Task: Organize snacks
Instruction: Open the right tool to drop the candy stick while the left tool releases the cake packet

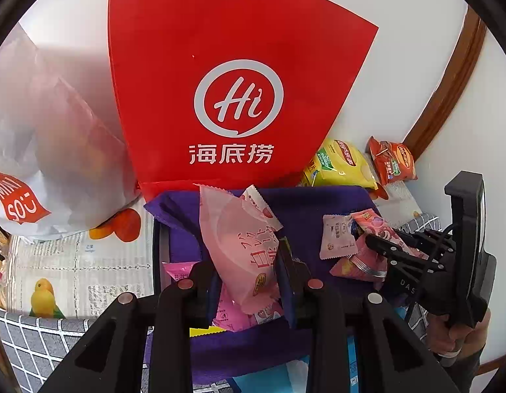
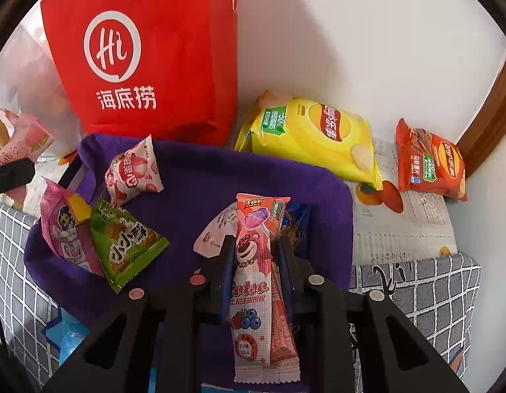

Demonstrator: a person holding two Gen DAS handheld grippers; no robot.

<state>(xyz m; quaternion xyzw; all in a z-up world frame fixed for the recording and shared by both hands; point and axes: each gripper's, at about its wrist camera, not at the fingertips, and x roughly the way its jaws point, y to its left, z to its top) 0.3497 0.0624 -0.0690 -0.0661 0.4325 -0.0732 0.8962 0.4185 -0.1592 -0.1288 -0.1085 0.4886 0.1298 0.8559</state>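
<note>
Left tongs [image 1: 249, 271] tilted down clamping pink packet [image 1: 239, 249], right tongs [image 2: 254, 252] likewise gripping Lotso lollipop packet [image 2: 253, 278]

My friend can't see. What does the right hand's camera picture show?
The right gripper jaws pinch a pink Lotso candy packet over a purple bin holding small snacks. Behind stand a red bag and two chip bags.

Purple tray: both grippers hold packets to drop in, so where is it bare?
Bare purple tray in the middle, between the green triangular snack packet and the Lotso lollipop packet, plus the back strip below the red Haidilao bag. The left corner is crowded.
</note>
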